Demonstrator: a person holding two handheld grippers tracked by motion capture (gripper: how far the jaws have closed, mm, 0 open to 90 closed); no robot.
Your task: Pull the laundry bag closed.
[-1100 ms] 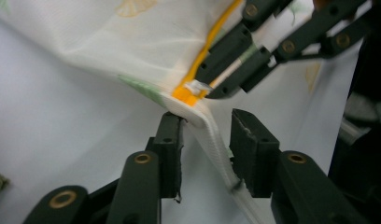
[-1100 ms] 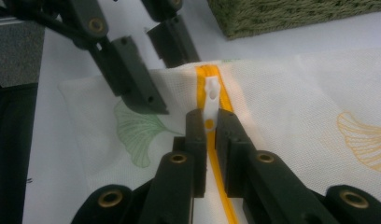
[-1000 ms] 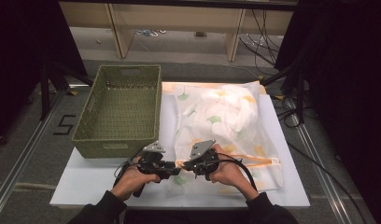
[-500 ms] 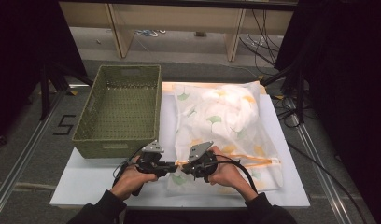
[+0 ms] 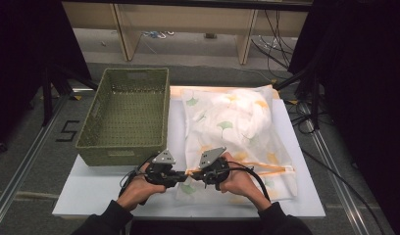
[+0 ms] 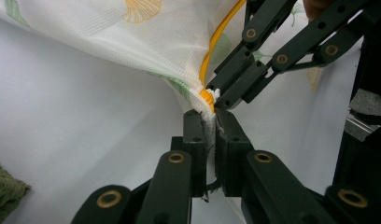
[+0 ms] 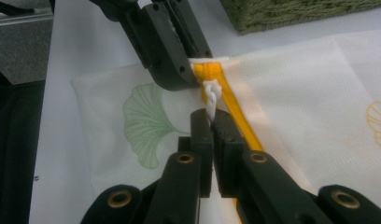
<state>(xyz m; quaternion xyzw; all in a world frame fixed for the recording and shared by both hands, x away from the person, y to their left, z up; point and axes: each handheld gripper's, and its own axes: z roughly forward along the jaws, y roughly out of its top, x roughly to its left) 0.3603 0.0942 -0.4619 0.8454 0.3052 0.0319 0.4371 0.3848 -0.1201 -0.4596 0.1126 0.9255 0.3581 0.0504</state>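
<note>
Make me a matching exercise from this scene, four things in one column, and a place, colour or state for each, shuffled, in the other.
Things:
1. wicker basket
2. zipper
3. left gripper
4. right gripper

Descriptions:
A. shut on the white zipper pull
B. orange-yellow
C. olive green, on the board beside the bag
D. shut on the laundry bag edge by the zipper's end

Pairs: 1-C, 2-B, 3-D, 4-A

Both forearms come in from the near edge of the white board (image 5: 90, 193); the left gripper (image 5: 181, 175) and right gripper (image 5: 194, 175) meet tip to tip just in from that edge — each with jaws pinched together, the right's having just closed further.
</note>
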